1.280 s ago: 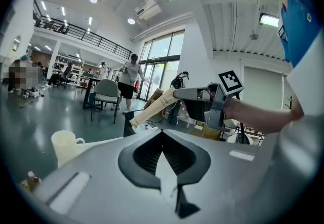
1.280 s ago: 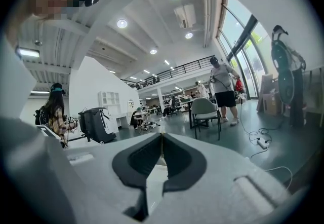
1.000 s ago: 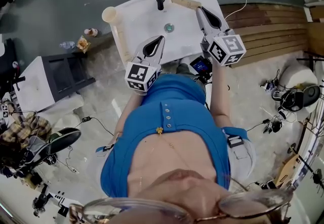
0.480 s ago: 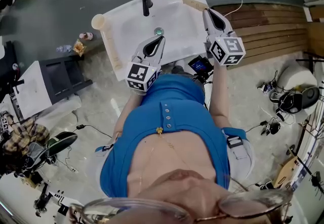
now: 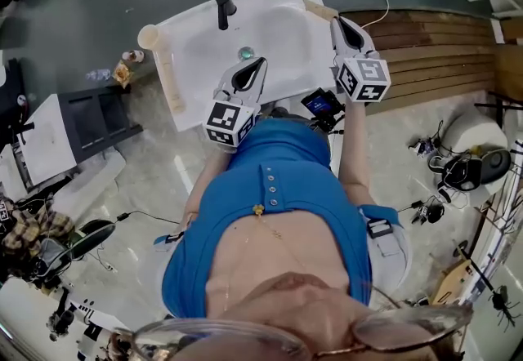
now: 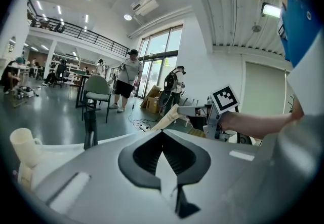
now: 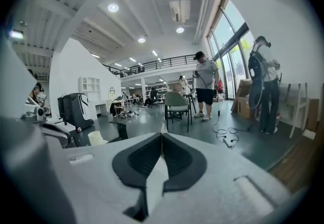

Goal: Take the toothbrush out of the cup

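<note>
ok so both grippers are up over the white rectangular sink basin [image 5: 286, 28] and neither has anything in it. The left gripper [image 5: 260, 64] has its jaws pressed together on nothing, and so does the right gripper [image 5: 337, 20].

The small cream cup with a handle [image 5: 148, 37] sits at the basin's far left corner, past the black tap [image 5: 219, 5]. Honestly I can't make out the toothbrush in any view. The cup's mouth is just a pale circle from above and nothing shows sticking out of it from the side, so I'm assuming it's in there standing more or less upright.

What matters for the next move: the cup is off to the left of both sets of jaws, well apart from them. The left gripper is clearly the nearer one, while the right is over at the opposite edge of the basin. In the left gripper view the cup is way out at the left edge, with the tap standing between it and where the jaws point. So my guess is the left one swings left, clears the tap, opens up, then comes at the handle from above
</note>
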